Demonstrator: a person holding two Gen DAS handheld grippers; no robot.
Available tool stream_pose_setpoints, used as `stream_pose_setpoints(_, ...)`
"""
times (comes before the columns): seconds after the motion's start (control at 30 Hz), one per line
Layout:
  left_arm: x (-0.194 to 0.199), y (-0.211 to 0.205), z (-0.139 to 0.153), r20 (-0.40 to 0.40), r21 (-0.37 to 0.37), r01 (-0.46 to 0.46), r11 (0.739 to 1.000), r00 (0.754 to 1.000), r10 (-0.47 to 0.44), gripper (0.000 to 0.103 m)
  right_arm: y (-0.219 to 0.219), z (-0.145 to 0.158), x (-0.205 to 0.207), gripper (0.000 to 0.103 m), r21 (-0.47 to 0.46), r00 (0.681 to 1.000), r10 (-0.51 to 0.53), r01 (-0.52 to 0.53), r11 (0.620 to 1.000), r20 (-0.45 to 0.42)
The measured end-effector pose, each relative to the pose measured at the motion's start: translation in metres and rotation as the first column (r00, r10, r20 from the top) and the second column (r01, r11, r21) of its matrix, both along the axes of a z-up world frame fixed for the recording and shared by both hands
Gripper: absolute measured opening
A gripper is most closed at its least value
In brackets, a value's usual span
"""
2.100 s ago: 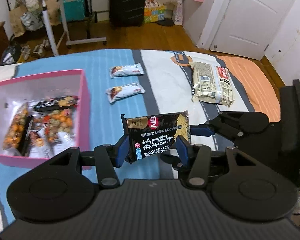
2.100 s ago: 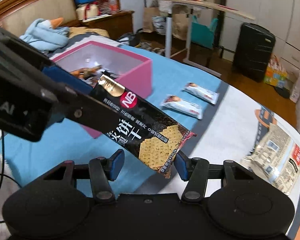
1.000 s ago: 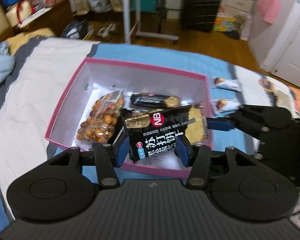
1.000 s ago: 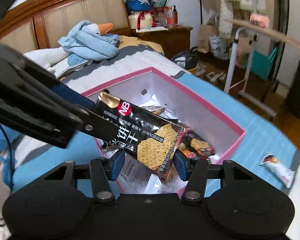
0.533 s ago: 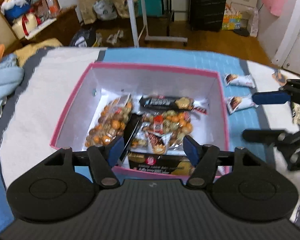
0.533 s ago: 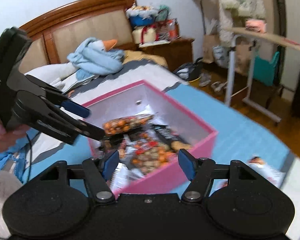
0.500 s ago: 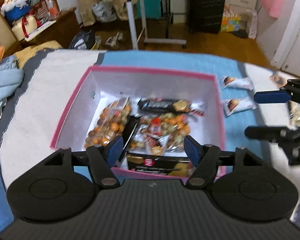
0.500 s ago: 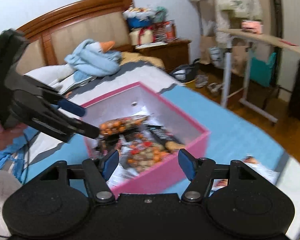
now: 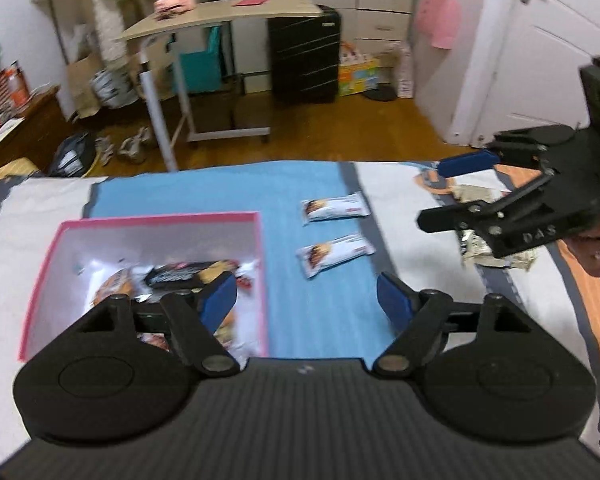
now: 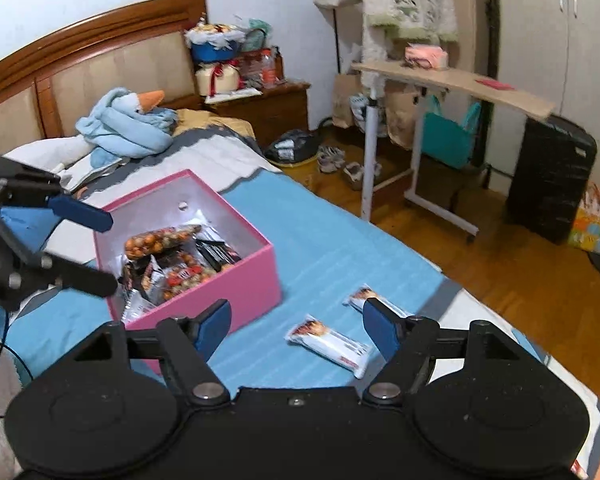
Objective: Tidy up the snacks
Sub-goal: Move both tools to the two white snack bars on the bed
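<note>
Gaping empty, both claws [image 9: 307, 295] [image 10: 296, 326]

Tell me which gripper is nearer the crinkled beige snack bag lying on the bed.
Right. The right gripper hangs open directly over the crinkled beige snack bag, hiding part of it. The left gripper, also open and empty, sits farther away, near the pink box.

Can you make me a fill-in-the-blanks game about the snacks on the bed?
1. The box holding snacks is ____ on the outside.
2. ____ white bars lie on the blue sheet outside it.
3. Both the left gripper and the right gripper are ____, holding nothing.

Missing words: pink; two; open
</note>
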State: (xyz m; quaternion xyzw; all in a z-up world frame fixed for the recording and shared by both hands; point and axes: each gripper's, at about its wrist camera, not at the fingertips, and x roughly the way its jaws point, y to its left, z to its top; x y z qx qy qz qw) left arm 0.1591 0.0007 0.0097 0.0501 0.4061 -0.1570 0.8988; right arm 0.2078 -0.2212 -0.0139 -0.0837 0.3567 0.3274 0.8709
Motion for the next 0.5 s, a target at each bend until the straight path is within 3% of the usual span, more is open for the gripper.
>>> stream_pose_setpoints(0.17,0.023,-0.035,-0.025,-0.059,-0.052,-0.003,0.999,0.998,0.0,0.079,-0.011,-0.008,0.023,0.077,-0.049,0.999,-0.02,0.018,0.999,-0.029)
stream_pose_setpoints(0.27,0.036,-0.055,-0.042,-0.086,-0.04,-0.028,0.999,0.996,0.024,0.079,-0.014,-0.017,0.041,0.076,-0.081,1.0,-0.01,0.008,0.997,-0.026)
stream_pose_setpoints(0.4,0.054,-0.069,-0.068,-0.161,-0.063,-0.094,0.994,0.983,0.083,0.079,-0.015,-0.038,0.063,0.075,-0.176,0.996,0.074,-0.066,0.982,0.04)
stream_pose_setpoints(0.5,0.071,-0.074,-0.088,-0.203,-0.082,-0.179,0.98,0.966,0.16,0.079,-0.018,-0.062,0.084,0.072,-0.201,0.99,0.144,-0.139,0.97,0.009)
